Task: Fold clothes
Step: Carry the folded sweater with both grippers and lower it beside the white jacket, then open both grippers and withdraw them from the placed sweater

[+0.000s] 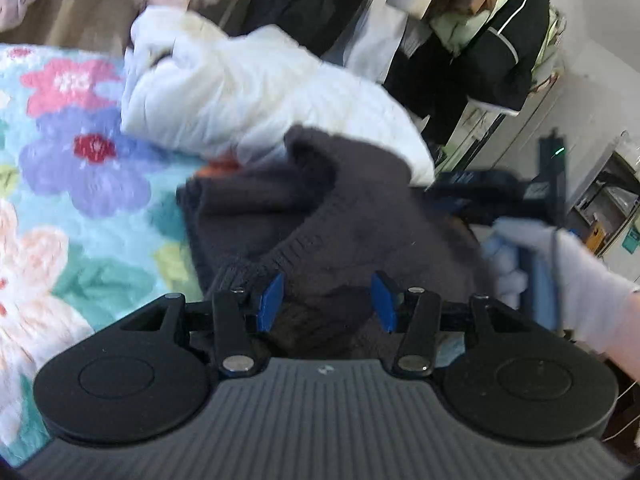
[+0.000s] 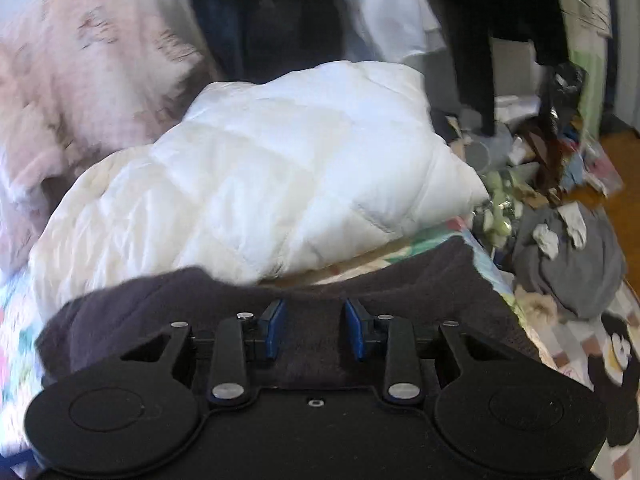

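A dark grey knitted sweater (image 1: 320,232) lies bunched on a bed covered by a quilt with large flowers (image 1: 80,152), filling the space in front of both grippers. From the left wrist camera, the left gripper (image 1: 327,302) hovers low over the sweater's ribbed edge with its blue-padded jaws spread apart, nothing between them. To its right, a hand in a pale glove (image 1: 568,268) grips the handle of the other tool. From the right wrist camera, the right gripper (image 2: 315,330) sits just above the same sweater (image 2: 280,292), its jaws also parted with a clear gap; the picture is blurred, so it is hard to say whether the pads touch the knit. Just behind the sweater rests a puffy white quilted duvet (image 2: 256,176). A pink fluffy blanket (image 2: 68,88) lies to the left, and dark clothes hang (image 2: 500,20) beyond the bed.
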### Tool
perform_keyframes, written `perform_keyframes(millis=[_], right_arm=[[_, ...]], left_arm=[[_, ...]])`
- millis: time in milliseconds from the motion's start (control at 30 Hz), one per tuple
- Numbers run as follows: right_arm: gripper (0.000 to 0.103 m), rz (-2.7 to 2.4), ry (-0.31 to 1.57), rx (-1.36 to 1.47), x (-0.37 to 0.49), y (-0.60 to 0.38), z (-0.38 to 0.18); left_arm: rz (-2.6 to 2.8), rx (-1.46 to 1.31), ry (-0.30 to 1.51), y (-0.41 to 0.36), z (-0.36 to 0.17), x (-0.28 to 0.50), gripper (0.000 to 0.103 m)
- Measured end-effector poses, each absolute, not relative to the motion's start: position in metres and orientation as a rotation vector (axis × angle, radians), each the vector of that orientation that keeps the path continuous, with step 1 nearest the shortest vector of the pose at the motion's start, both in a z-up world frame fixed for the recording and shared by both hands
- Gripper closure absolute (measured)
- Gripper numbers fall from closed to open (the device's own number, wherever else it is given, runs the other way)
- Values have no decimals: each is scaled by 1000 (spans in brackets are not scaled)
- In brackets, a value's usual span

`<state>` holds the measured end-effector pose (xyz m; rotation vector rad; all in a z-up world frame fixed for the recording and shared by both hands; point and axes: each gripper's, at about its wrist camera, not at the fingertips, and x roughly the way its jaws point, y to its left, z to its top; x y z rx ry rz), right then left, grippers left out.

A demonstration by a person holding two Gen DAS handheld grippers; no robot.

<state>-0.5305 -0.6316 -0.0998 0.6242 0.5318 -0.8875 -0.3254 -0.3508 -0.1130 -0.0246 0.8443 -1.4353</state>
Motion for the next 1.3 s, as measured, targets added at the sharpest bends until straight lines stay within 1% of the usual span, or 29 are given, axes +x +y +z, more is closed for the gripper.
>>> perform_keyframes(millis=[67,133,233,267,300,333,367,400,467,533,633,700,767,833,867,967,1167,1300], right_arm=[[66,-910,496,630,-538,-619,-93],[63,-927,428,663,-550,-589,-85],[59,-898,413,658,-563,-529,-75],[53,-904,408,638,-567,-506,-73],[51,-905,407,632,-569,-483,-72],[50,-914,399,637,-572,-459,-70],[45,-924,389,656,-575,-437,-70],[41,-935,364,670,-577,-414,-70],[40,-950,314,676,-579,-376,-70],[40,-954,268,654,-578,-350,-71],[40,-986,364,563,-561,-339,-67],[40,-995,374,548,-559,-335,-60],[39,-1029,377,540,-560,-328,-52],[27,-1130,390,510,-560,-319,-54],[23,-1175,407,501,-560,-316,-58],[23,-1165,484,478,-560,-309,-70],[23,-1198,457,453,-567,-290,-68],[23,-1170,453,457,-564,-281,-72]], left_arm=[[-1431,-15,841,-351,-118,-327,55],[-1427,12,820,-349,-114,-329,55],[-1414,56,765,-345,-107,-337,53],[-1408,80,740,-342,-104,-341,50],[-1409,104,713,-338,-100,-346,47],[-1411,128,685,-333,-96,-352,42],[-1413,133,657,-327,-91,-357,35],[-1416,137,630,-320,-87,-362,31],[-1448,118,586,-307,-81,-368,15],[-1457,130,572,-297,-77,-370,14],[-1443,152,546,-280,-70,-374,12],[-1421,161,509,-267,-65,-377,8],[-1339,179,416,-254,-59,-382,0],[-1259,172,341,-242,-53,-385,0],[-1247,165,325,-237,-50,-385,0],[-1259,185,315,-230,-43,-389,0],[-1238,217,349,-225,-40,-405,0],[-1250,272,369,-227,-48,-417,0]])
